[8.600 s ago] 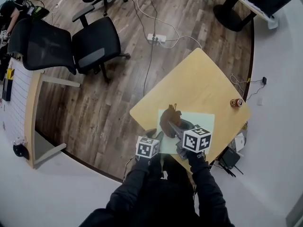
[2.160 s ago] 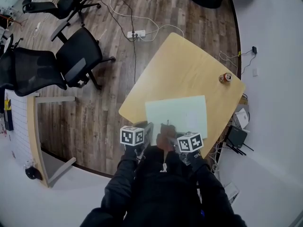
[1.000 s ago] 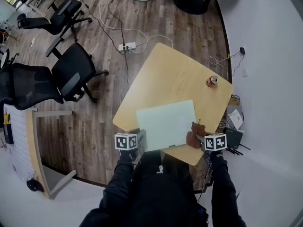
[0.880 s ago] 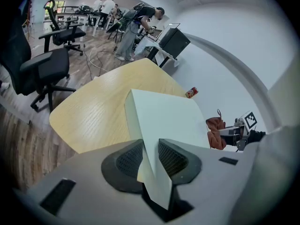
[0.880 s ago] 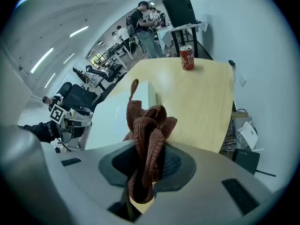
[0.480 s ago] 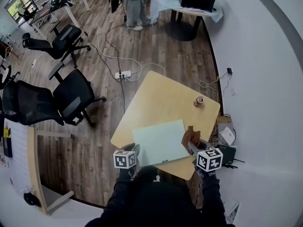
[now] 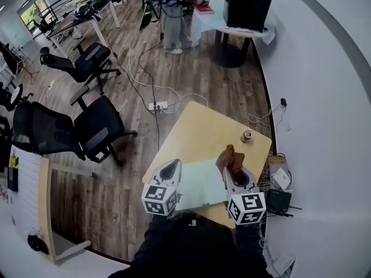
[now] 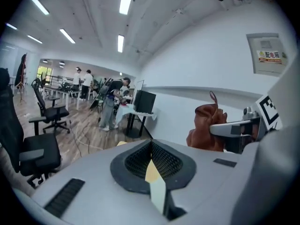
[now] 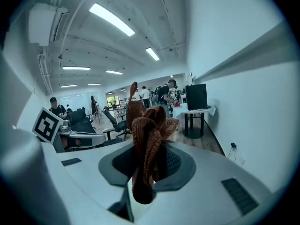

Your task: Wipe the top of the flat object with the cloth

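Note:
A pale green flat mat lies on the near part of the wooden table. Both grippers are held high above it, close to the head camera. My right gripper is shut on a crumpled brown cloth, which sticks up past the jaws; the right gripper view shows the cloth pinched between them. My left gripper hangs over the mat's left side with its jaws closed and nothing between them. From the left gripper view the cloth hangs in the air to the right.
A small can stands near the table's far right corner. Black office chairs stand on the wood floor to the left. A power strip with cables lies beyond the table. A person stands at far desks. A white wall runs along the right.
Both grippers have risen from the table toward the camera. The cloth went from the mat's near edge to its right side, then up. The head view has tilted up into the room.

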Tool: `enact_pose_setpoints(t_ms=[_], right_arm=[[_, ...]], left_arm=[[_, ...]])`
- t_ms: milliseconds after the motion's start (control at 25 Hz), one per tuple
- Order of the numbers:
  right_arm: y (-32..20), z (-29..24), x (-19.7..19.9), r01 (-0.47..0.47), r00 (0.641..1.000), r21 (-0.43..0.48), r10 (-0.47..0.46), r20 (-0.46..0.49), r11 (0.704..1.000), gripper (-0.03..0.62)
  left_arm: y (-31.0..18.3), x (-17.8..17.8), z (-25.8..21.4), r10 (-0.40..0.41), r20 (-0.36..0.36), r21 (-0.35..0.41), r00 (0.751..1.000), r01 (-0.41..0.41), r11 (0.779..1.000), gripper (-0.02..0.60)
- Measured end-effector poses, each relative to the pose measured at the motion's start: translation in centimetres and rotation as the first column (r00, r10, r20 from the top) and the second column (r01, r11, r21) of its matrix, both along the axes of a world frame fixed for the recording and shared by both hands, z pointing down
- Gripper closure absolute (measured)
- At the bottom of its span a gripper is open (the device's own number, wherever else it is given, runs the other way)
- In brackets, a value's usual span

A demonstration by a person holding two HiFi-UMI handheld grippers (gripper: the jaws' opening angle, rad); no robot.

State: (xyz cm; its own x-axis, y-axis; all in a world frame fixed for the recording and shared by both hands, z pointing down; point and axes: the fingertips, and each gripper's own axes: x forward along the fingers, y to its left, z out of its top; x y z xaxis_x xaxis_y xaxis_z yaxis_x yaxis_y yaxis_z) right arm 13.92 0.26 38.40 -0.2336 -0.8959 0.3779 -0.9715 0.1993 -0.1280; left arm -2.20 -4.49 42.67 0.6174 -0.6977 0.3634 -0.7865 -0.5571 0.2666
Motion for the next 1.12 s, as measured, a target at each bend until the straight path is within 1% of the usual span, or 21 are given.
enact_pose_setpoints(t_ms=[160, 280, 360, 560, 1120], right_arm=[[-0.3, -3.2, -1.4, -0.002, 1.0, 0.085, 0.002, 0.0, 0.996, 0.493], [-0.2, -4.4, -2.3, 0.007, 1.0, 0.117, -0.007, -0.002, 0.993, 0.494], [-0.1, -5.0, -2.7, 0.01, 1.0, 0.136, -0.009, -0.009, 0.991, 0.496], [-0.3, -5.9, -3.0, 0.013, 1.0, 0.158, -0.01, -0.022, 0.987, 0.499], [-0.3, -5.4, -3.8, 0.018, 1.0, 0.15, -0.015, -0.016, 0.989, 0.499]], left_arm=[[0.3, 1.1, -4.7, 0.014, -0.034, 0.101, 0.999, -0.01, 0.995, 0.548], [0.6, 1.3, -6.4, 0.028, -0.01, 0.151, 1.0, -0.026, 0.988, 0.548], [0.8, 1.1, -6.9, 0.029, 0.009, 0.172, 1.0, -0.03, 0.985, 0.548], [0.7, 0.9, -7.6, 0.026, 0.006, 0.187, 1.0, -0.026, 0.982, 0.548], [0.9, -0.1, -6.5, 0.018, 0.019, 0.165, 1.0, -0.021, 0.986, 0.548]])
